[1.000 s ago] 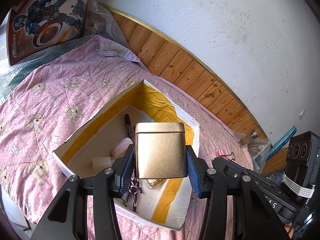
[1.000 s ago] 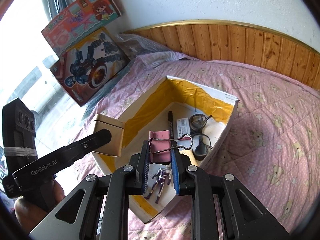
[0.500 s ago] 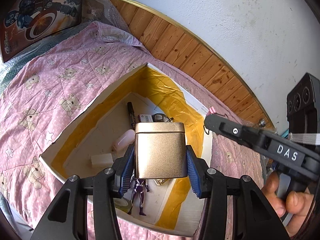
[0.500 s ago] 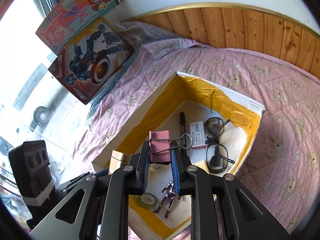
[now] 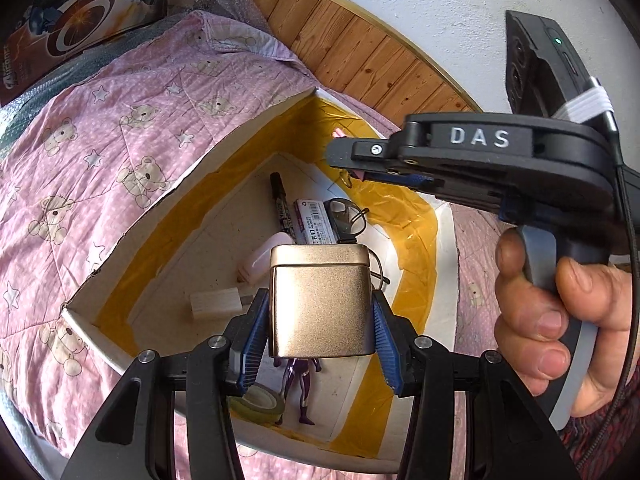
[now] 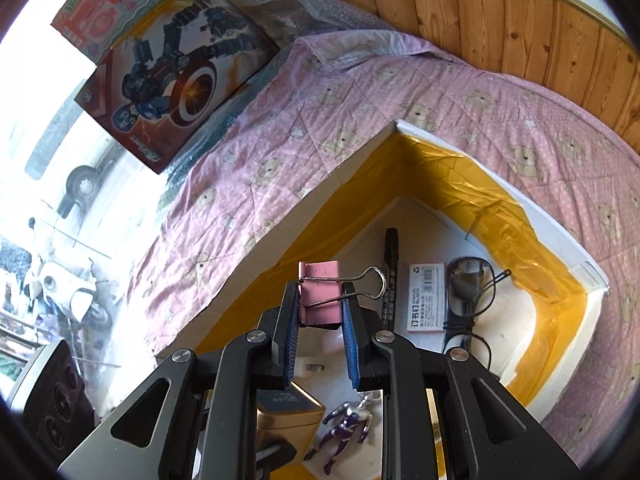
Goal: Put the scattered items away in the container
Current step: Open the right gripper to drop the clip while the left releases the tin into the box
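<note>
Gold tin (image 5: pixel 320 300) is clamped between the left tool (image 5: pixel 320 340) pads, held above the open box (image 5: pixel 160 208) on the bed. Right tool (image 6: pixel 320 328) grips a pink binder clip (image 6: pixel 320 296), also over the box, above the marker (image 6: pixel 391 248) and glasses (image 6: pixel 468 300).

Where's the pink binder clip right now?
The pink binder clip sits centre frame in the right wrist view, pinched in the right tool above the open box, with the marker and glasses below.
</note>
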The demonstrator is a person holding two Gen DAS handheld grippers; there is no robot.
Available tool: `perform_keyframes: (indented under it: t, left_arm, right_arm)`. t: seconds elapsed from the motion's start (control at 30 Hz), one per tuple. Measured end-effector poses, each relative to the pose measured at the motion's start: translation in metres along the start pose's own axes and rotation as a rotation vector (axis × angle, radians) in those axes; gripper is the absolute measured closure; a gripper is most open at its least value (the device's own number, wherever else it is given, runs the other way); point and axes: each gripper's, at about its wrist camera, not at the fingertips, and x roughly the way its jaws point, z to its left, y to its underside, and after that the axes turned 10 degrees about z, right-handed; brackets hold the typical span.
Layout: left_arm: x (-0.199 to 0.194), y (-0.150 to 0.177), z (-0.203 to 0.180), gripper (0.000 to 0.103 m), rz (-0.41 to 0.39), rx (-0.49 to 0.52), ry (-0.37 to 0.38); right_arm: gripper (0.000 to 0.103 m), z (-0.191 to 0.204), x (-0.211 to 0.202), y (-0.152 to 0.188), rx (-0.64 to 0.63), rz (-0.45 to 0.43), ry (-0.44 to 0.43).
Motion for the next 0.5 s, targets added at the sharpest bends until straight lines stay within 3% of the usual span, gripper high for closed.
perform_keyframes:
  t: [0.17, 0.2, 0.27, 0.5]
  left_arm:
    - [0.002, -0.001, 0.001, 0.053, 0.003, 0.003, -0.009]
    - [0.002, -0.002, 0.001, 0.053, 0.002, 0.002, -0.011]
    - [0.002, -0.002, 0.002, 0.052, -0.001, 0.002, -0.01]
    - [-0.004, -0.001, 0.007, 0.052, -0.024, -0.016, -0.008]
  right_arm:
    - [0.079, -0.002, 0.021, -0.015, -0.007, 0.03, 0.0]
    - [0.07, -0.004, 0.024, -0.017, -0.002, 0.03, 0.001]
    - [0.063, -0.007, 0.028, -0.018, 0.016, 0.026, 0.004]
    - [0.063, -0.018, 0.024, -0.01, 0.071, 0.018, -0.004]
